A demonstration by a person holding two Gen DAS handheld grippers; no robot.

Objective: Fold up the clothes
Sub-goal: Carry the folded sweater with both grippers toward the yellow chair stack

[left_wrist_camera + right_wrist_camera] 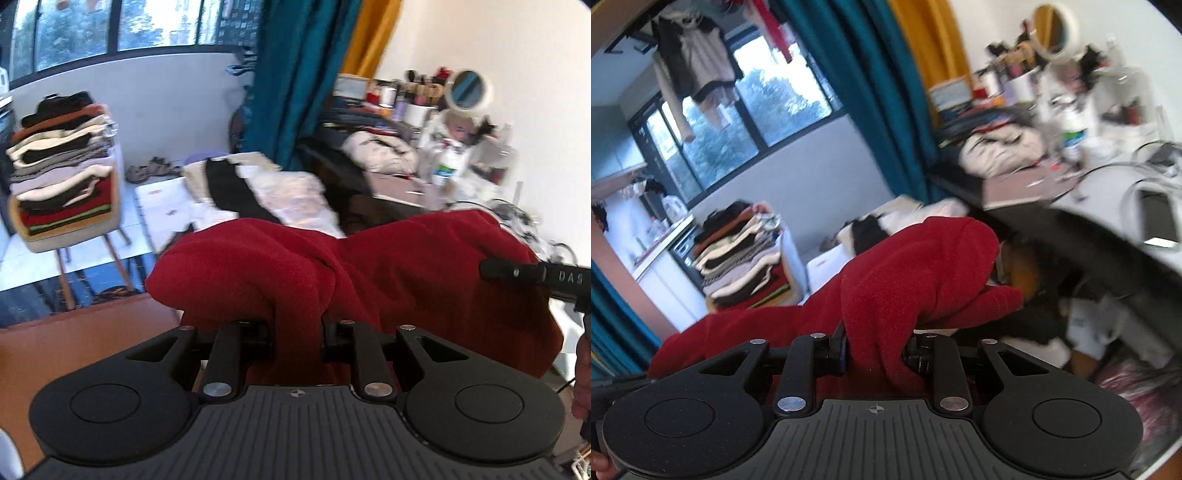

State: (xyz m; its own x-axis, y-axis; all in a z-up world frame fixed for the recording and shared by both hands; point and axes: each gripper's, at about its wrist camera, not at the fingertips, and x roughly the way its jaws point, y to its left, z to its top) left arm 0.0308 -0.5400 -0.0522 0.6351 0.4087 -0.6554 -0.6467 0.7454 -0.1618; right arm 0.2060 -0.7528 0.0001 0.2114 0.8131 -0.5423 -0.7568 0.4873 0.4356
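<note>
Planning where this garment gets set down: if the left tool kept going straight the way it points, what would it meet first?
Beyond the red garment it grips, probably the clothes spread on the white surface; depth is unclear.

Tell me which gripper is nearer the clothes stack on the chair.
Left. The left gripper sits closer to the stack; the right gripper, also clamping the red garment, is on the far side.

red garment: 1 | claw: 2 | clothes stack: 1 | round mirror: 1

Both wrist views look forward and downward, close over red garment, sharing clothes stack, teal curtain
</note>
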